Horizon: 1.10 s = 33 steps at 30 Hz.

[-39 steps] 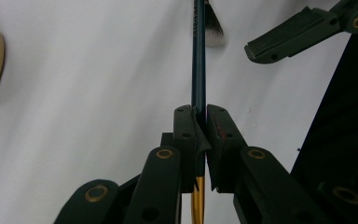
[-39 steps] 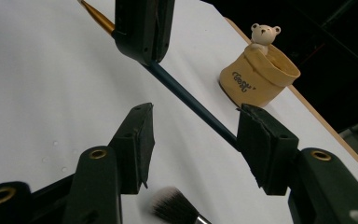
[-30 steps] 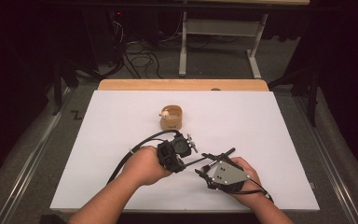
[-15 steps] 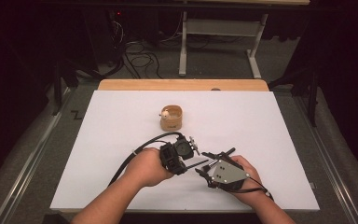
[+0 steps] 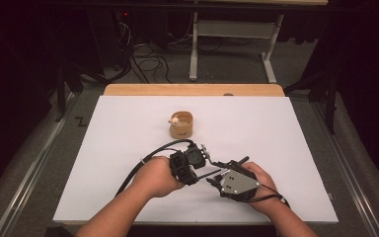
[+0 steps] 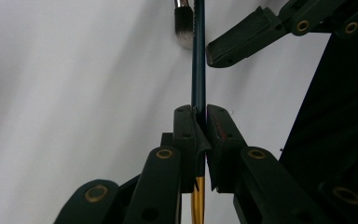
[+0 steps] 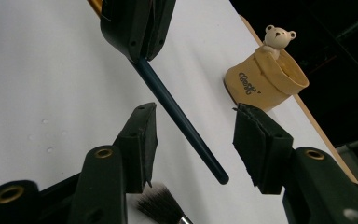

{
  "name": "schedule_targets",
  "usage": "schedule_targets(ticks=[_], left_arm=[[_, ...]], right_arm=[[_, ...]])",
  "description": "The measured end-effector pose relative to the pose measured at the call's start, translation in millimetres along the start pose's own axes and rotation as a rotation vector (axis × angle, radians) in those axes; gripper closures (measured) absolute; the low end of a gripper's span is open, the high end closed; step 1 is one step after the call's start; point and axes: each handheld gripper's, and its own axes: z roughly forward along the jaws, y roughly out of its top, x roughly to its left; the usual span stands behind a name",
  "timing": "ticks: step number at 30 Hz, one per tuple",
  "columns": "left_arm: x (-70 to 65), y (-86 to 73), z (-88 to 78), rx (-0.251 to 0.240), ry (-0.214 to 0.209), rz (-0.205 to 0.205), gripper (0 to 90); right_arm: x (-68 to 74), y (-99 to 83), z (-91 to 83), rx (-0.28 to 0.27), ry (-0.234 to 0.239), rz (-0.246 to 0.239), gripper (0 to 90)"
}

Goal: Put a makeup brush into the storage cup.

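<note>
My left gripper [image 6: 200, 116] is shut on a thin dark blue stick [image 6: 198, 56] with a gold lower part, held near the table's front middle [image 5: 197, 172]. The stick's free end [image 7: 191, 135] reaches between the jaws of my right gripper [image 7: 196, 130], which stand apart on either side without touching it; they have just been closing. From above, the right gripper [image 5: 218, 173] faces the left one at close range. A small brush with dark bristles [image 7: 161, 205] and a silver ferrule [image 6: 182, 23] lies on the white sheet beneath them.
A beige cup with a little bear figure [image 5: 181, 124] [image 7: 265, 77] stands on the white sheet [image 5: 276, 138] beyond the grippers. A wooden table edge [image 5: 192, 90] runs along the back. Cables and a metal stand sit on the dark floor behind.
</note>
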Motion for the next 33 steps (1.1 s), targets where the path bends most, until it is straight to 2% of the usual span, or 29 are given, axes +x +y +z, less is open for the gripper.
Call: schedule_targets(ticks=[7, 11, 13, 14, 16, 18, 19, 20, 21, 26, 31, 32, 33], left_arm=[[-0.2, 4.4, -0.1, -0.001, -0.007, 0.016, 83.0], [-0.4, 4.7, 1.2, 0.002, -0.003, 0.018, 83.0], [-1.1, 5.0, 0.7, 0.001, -0.004, 0.017, 83.0], [-1.6, 5.2, 0.4, 0.0, -0.004, 0.018, 83.0], [-1.9, 5.7, -0.6, 0.001, -0.001, 0.019, 83.0], [-0.9, 5.7, -2.0, 0.004, 0.0, 0.025, 83.0], [-0.8, 5.6, -2.4, 0.005, 0.0, 0.024, 83.0], [-1.0, 5.5, -2.6, 0.006, -0.001, 0.024, 83.0], [-1.6, 5.5, -2.4, 0.003, -0.002, 0.021, 83.0], [-2.9, 5.7, -3.7, -0.004, 0.002, 0.022, 83.0], [-2.2, 6.4, -6.3, 0.004, 0.001, 0.029, 83.0], [-1.8, 6.4, -6.3, 0.006, 0.001, 0.029, 83.0], [-1.9, 6.3, -5.3, 0.004, 0.0, 0.024, 83.0]], right_arm=[[6.8, 2.0, 1.8, 0.028, 0.009, -0.033, 55.3], [6.3, 1.7, 1.6, 0.026, 0.013, -0.05, 57.0], [5.8, 1.7, 0.5, 0.024, 0.019, -0.049, 57.6], [6.9, 1.8, 0.2, 0.023, 0.02, -0.031, 57.6], [5.6, 2.5, 0.4, 0.017, 0.017, -0.059, 57.7], [7.8, 2.9, 1.0, 0.016, 0.02, -0.052, 57.8], [7.1, 3.1, 1.4, 0.015, 0.024, -0.066, 58.1], [9.9, 2.3, 0.4, 0.03, 0.024, -0.029, 58.5], [8.6, 2.5, 0.8, 0.023, 0.028, -0.048, 59.3], [9.0, 2.8, -0.1, 0.021, 0.021, -0.037, 61.8], [8.9, 3.2, -1.0, 0.013, 0.027, -0.05, 63.2], [8.9, 3.1, -0.6, 0.011, 0.026, -0.056, 63.2], [8.0, 3.1, 0.0, 0.012, 0.027, -0.084, 63.2]])
